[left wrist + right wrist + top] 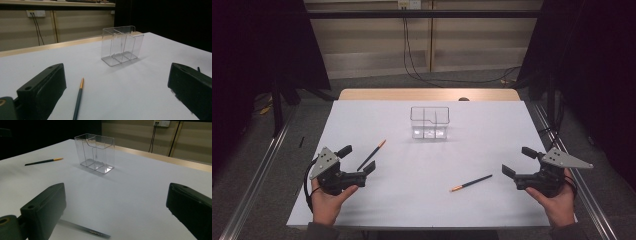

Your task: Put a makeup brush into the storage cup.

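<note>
A clear plastic organizer (429,122) with several compartments stands upright on the white table (427,200), toward the far middle. Two dark pencils with orange ends lie flat. One pencil (372,155) lies just beside the tips of my left gripper (357,159), which is open and holds nothing. The other pencil (471,183) lies left of my right gripper (518,161), also open and holding nothing. In the left gripper view the pencil (78,100) lies between the jaws, untouched, with the organizer (122,46) ahead. The right gripper view shows the organizer (96,153), the far pencil (43,161) and the near pencil (85,228).
A strip of bare wood (429,94) shows at the table's far edge. Metal rails (257,175) run along both sides of the table. Cables (412,60) hang from a wall socket behind. Dark curtains flank the space.
</note>
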Motion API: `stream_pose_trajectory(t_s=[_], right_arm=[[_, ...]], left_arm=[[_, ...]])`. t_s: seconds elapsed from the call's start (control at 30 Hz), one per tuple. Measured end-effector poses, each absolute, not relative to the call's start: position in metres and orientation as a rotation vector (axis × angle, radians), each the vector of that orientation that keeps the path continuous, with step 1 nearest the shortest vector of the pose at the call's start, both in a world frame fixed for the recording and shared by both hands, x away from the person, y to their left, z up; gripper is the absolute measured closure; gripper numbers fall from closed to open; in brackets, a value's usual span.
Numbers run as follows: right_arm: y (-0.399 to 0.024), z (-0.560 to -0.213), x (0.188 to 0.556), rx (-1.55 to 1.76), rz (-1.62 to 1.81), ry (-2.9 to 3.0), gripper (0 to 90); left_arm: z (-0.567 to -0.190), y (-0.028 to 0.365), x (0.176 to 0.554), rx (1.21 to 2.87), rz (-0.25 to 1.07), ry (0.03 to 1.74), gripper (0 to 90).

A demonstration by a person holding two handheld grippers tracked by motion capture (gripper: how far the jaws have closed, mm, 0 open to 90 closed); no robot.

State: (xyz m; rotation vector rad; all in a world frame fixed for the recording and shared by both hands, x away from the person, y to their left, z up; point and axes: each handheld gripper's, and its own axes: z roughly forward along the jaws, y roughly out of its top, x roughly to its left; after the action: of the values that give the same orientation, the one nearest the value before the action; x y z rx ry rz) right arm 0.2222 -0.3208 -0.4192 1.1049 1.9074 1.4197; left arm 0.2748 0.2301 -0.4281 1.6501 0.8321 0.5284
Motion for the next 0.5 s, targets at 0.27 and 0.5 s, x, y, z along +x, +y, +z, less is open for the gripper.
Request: stream_pose_trajectory(t_s=[0.27,0.5], right_arm=[[-0.321,-0.419,0.223,1.108,1.422,1.905,2.0],[-0.319,-0.421,0.222,1.109,1.411,1.917,2.0]], left_arm=[[-0.431,0.229,0.283,1.652,0.519,0.85,1.4],[-0.431,0.228,0.29,1.638,0.512,0.85,1.6]])
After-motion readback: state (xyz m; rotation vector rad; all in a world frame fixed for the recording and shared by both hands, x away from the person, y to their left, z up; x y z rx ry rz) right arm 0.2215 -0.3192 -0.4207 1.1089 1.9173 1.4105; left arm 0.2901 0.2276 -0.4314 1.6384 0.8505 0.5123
